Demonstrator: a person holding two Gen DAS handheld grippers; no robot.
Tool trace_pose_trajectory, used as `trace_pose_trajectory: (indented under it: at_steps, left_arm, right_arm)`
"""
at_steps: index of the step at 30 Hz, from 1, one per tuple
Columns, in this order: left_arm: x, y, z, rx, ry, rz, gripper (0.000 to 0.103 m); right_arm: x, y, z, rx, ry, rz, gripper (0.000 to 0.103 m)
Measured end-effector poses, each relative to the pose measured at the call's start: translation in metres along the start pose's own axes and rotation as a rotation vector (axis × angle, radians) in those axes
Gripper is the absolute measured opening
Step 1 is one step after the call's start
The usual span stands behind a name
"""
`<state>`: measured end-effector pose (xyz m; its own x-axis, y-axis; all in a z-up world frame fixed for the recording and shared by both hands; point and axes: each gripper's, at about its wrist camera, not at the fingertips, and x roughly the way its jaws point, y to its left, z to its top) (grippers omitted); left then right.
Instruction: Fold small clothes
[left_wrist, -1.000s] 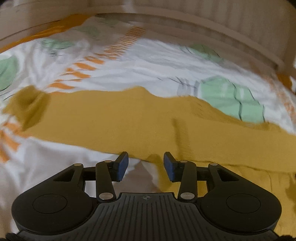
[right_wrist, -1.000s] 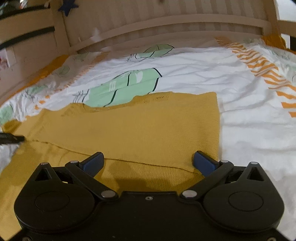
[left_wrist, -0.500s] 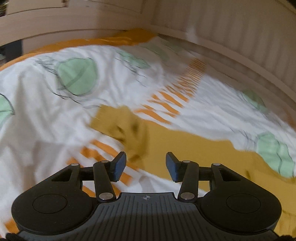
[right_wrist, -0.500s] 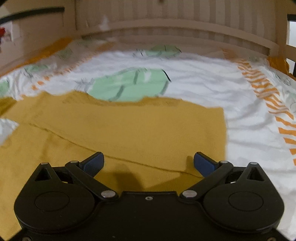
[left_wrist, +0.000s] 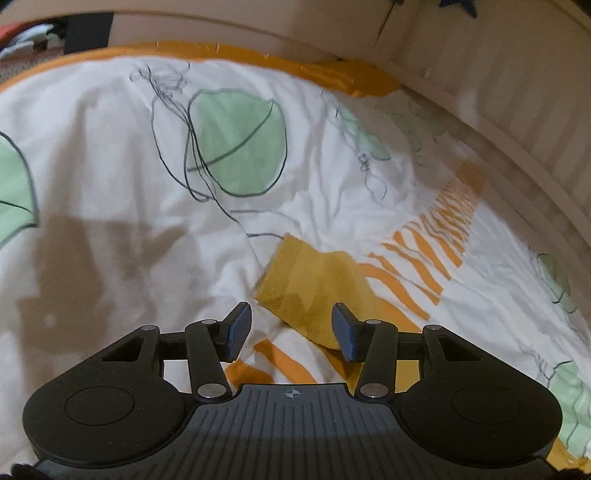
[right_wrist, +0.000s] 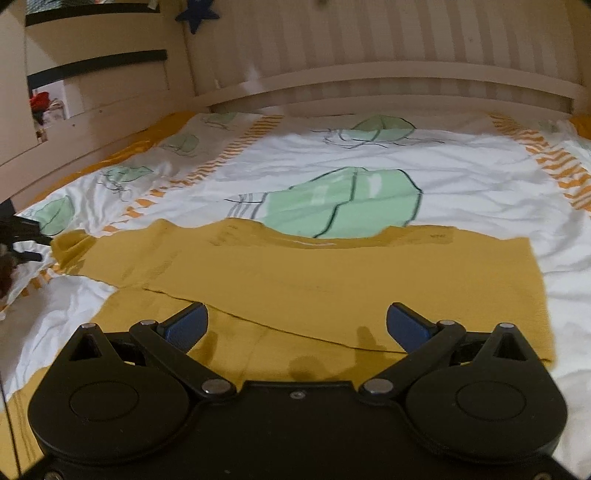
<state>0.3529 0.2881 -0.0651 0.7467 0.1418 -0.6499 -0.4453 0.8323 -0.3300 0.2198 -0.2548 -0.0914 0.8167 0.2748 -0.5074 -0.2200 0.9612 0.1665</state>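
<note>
A mustard-yellow knit sweater lies flat on the bed, its right side folded over the body. Its left sleeve stretches out to the left. In the left wrist view the sleeve's cuff end lies just ahead of my left gripper, which is open and empty, with the cuff between and beyond the jaws. My right gripper is wide open and empty, hovering over the sweater's near part. The left gripper also shows at the far left of the right wrist view.
The bed is covered by a white duvet with green leaf prints and orange stripes. A slatted wooden headboard runs along the back. The wooden bed rail curves round the far side in the left wrist view.
My left gripper has swung left along the sweater, from its body out to the sleeve's cuff. My right gripper has shifted slightly and stays open over the sweater.
</note>
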Motion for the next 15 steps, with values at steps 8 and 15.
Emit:
trace_pose_trajectory:
  at_steps: [8, 15]
  left_arm:
    - [0.032, 0.011, 0.001, -0.058, 0.02, 0.033, 0.048]
    - [0.046, 0.006, 0.006, -0.031, -0.002, 0.009, 0.045]
  right_arm:
    - [0.006, 0.025, -0.004, -0.031, 0.012, 0.046, 0.103]
    - [0.01, 0.038, -0.003, -0.064, 0.017, 0.059, 0.103]
